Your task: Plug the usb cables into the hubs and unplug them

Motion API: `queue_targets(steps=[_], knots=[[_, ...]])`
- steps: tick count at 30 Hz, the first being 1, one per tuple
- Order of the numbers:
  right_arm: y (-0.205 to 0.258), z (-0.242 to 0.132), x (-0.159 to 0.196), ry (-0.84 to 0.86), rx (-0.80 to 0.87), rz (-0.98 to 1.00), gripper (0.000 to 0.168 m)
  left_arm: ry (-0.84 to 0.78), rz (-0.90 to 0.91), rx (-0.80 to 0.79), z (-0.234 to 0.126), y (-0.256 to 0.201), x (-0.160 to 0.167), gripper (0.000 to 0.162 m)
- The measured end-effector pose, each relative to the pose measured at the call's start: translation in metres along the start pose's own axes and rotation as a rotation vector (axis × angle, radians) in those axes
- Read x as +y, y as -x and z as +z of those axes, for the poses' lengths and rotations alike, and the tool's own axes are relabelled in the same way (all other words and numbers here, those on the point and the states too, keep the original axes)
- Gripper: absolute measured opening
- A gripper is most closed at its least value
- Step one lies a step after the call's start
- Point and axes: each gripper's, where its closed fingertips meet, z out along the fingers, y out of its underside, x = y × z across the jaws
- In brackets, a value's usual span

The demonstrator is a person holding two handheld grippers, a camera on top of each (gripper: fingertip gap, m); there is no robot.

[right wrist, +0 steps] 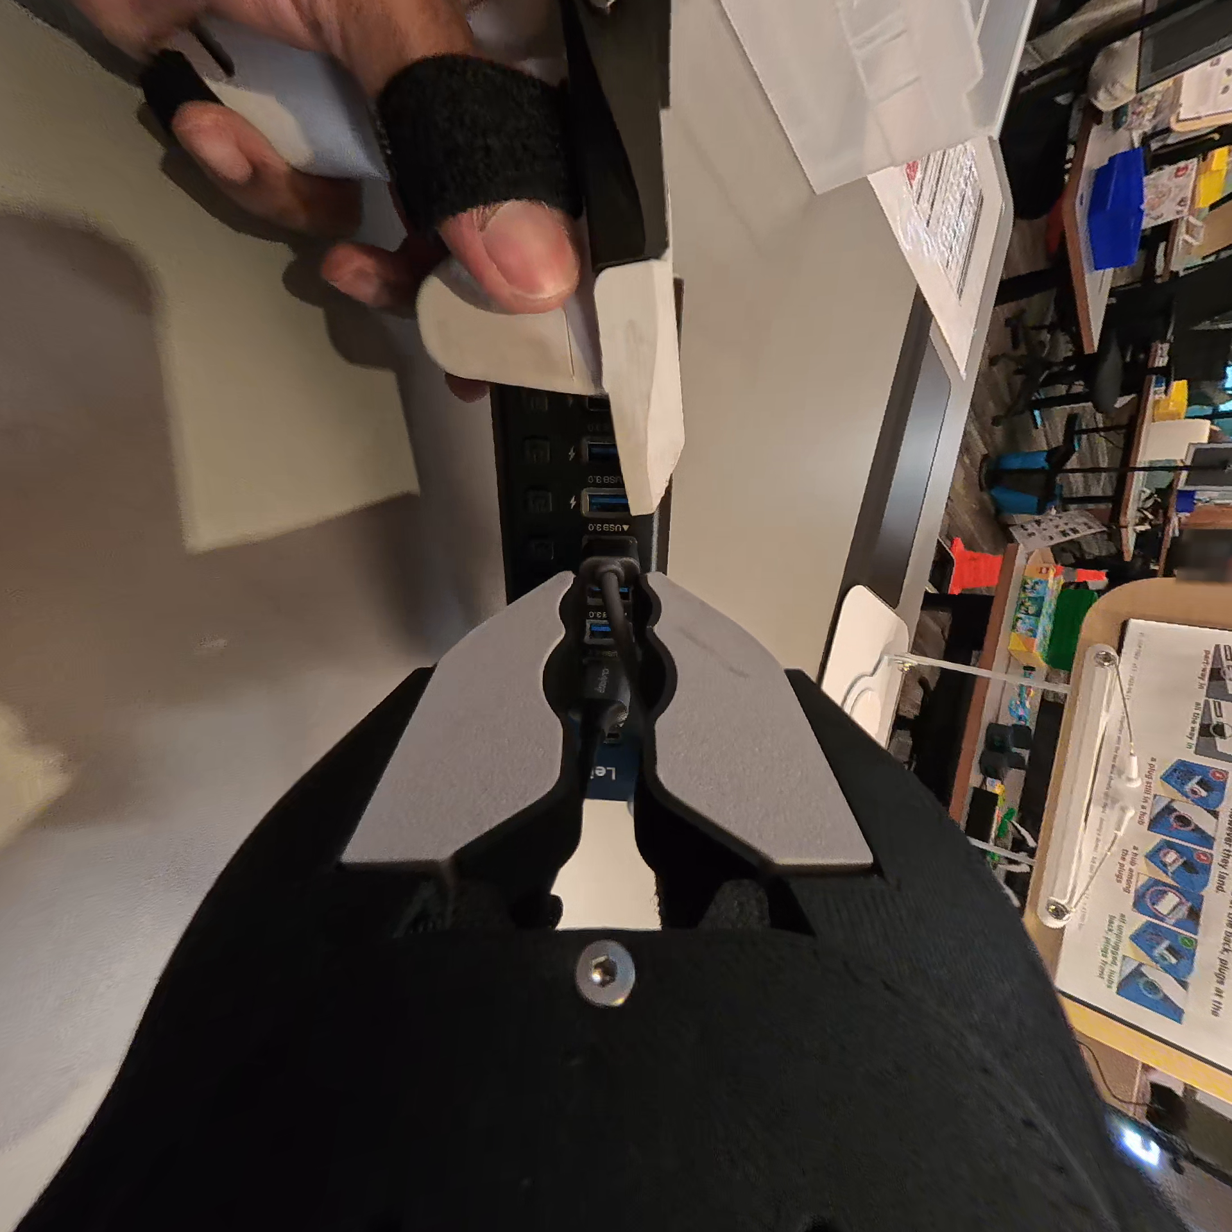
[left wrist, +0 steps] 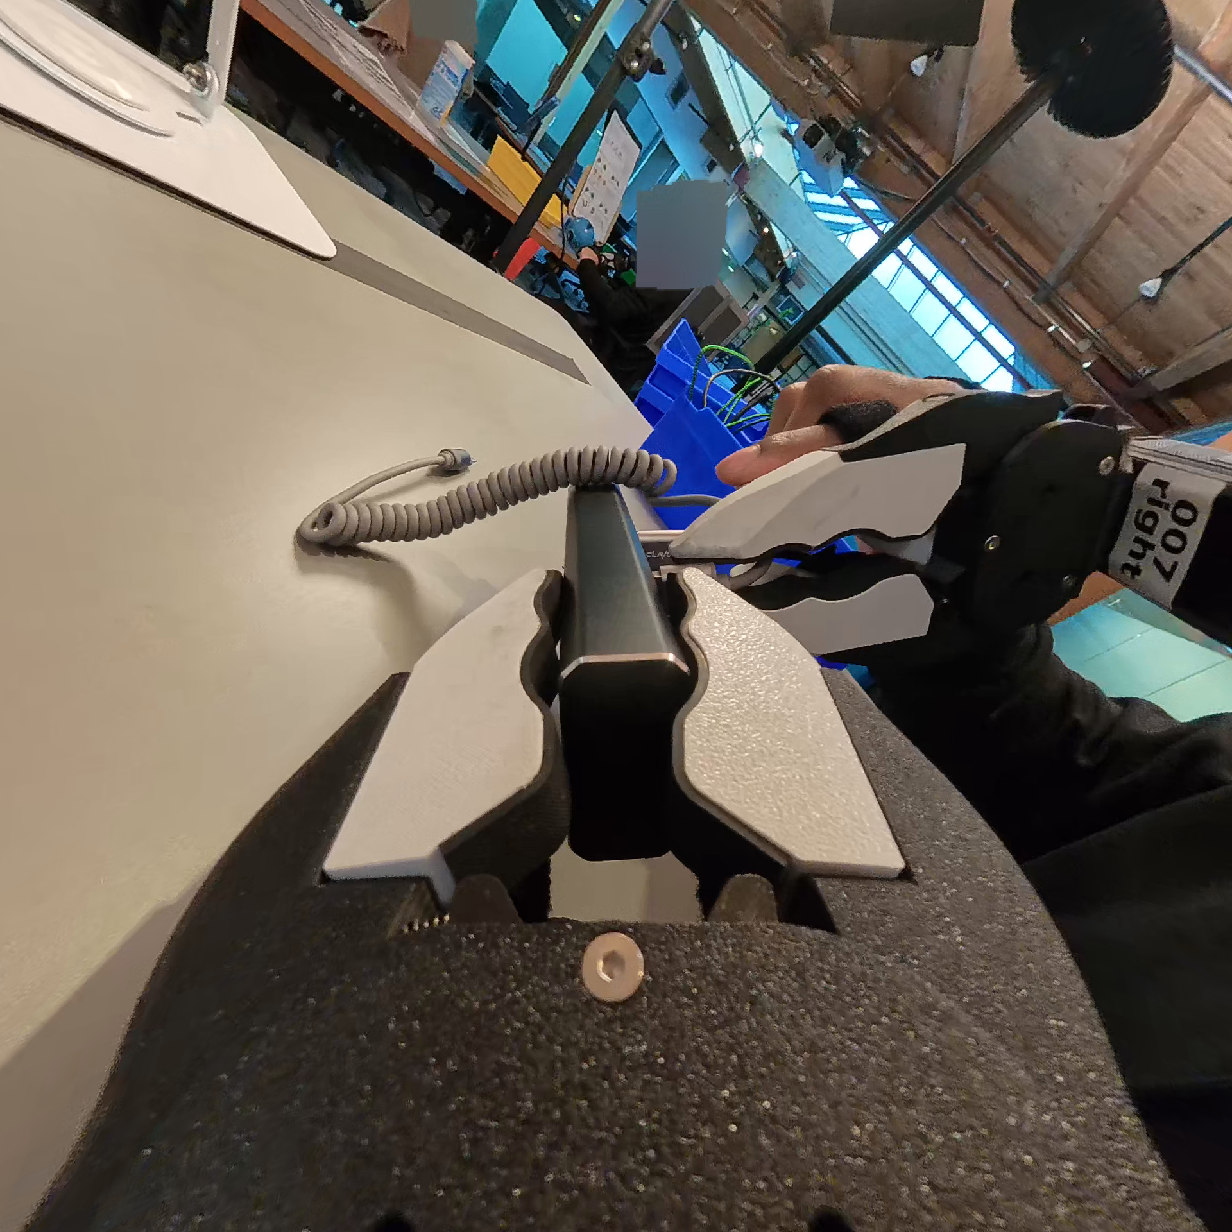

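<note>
My left gripper (left wrist: pixel 613 580) is shut on a long black USB hub (left wrist: pixel 610 600), clamping its near end above the grey table (left wrist: pixel 167 533). In the right wrist view the hub (right wrist: pixel 533 467) shows a row of blue ports, with the left gripper's pale fingers (right wrist: pixel 640 400) and a hand on its far part. My right gripper (right wrist: pixel 610 580) is shut on a black USB cable's plug (right wrist: pixel 603 687), whose tip sits at a hub port; I cannot tell how deep. The right gripper also shows in the left wrist view (left wrist: pixel 673 553), at the hub's side.
A grey coiled cable (left wrist: pixel 480 500) lies loose on the table beyond the hub. A white pad (left wrist: pixel 220 173) lies at the far left. Blue bins (left wrist: pixel 687 427) stand past the table edge. A picture instruction sheet (right wrist: pixel 1167 833) and a clear plastic tray (right wrist: pixel 900 87) lie to the right.
</note>
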Motion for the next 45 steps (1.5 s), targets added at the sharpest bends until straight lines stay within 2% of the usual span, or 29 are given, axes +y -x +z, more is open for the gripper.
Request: queue_targets(steps=[1, 7, 10, 14, 19, 23, 31, 37, 41, 45], knots=[[0.001, 0.001, 0.001, 0.01, 0.003, -0.012, 0.012, 0.01, 0.011, -0.011, 0.0, 0.001, 0.001, 0.03], [0.003, 0.007, 0.004, 0.049, 0.063, -0.052, 0.013, 0.009, 0.032, -0.046, 0.0, 0.006, 0.002, 0.031], [-0.003, 0.007, 0.004, 0.08, 0.177, -0.082, 0.013, -0.018, 0.043, -0.053, -0.001, 0.008, -0.002, 0.03], [-0.001, 0.001, -0.008, 0.04, 0.233, -0.098, 0.026, -0.044, 0.046, -0.078, -0.002, 0.01, -0.006, 0.029], [0.006, 0.008, 0.0, 0.093, 0.183, -0.069, 0.025, -0.053, 0.09, -0.092, -0.003, 0.007, -0.006, 0.03], [0.015, 0.013, -0.002, 0.091, 0.13, -0.018, 0.024, -0.043, 0.047, -0.097, -0.002, 0.011, -0.001, 0.03], [0.012, 0.014, -0.003, 0.09, 0.153, 0.104, 0.016, 0.015, 0.052, -0.085, -0.003, 0.01, 0.002, 0.029], [0.019, 0.015, -0.005, 0.094, 0.185, 0.016, 0.016, 0.235, 0.027, 0.016, -0.008, 0.006, 0.017, 0.032], [0.03, 0.018, -0.01, 0.086, 0.174, -0.061, 0.015, 0.482, -0.004, 0.111, -0.019, 0.006, 0.033, 0.032], [0.04, 0.022, -0.013, 0.088, 0.186, -0.124, 0.015, 0.751, 0.018, 0.195, -0.031, 0.005, 0.052, 0.041]])
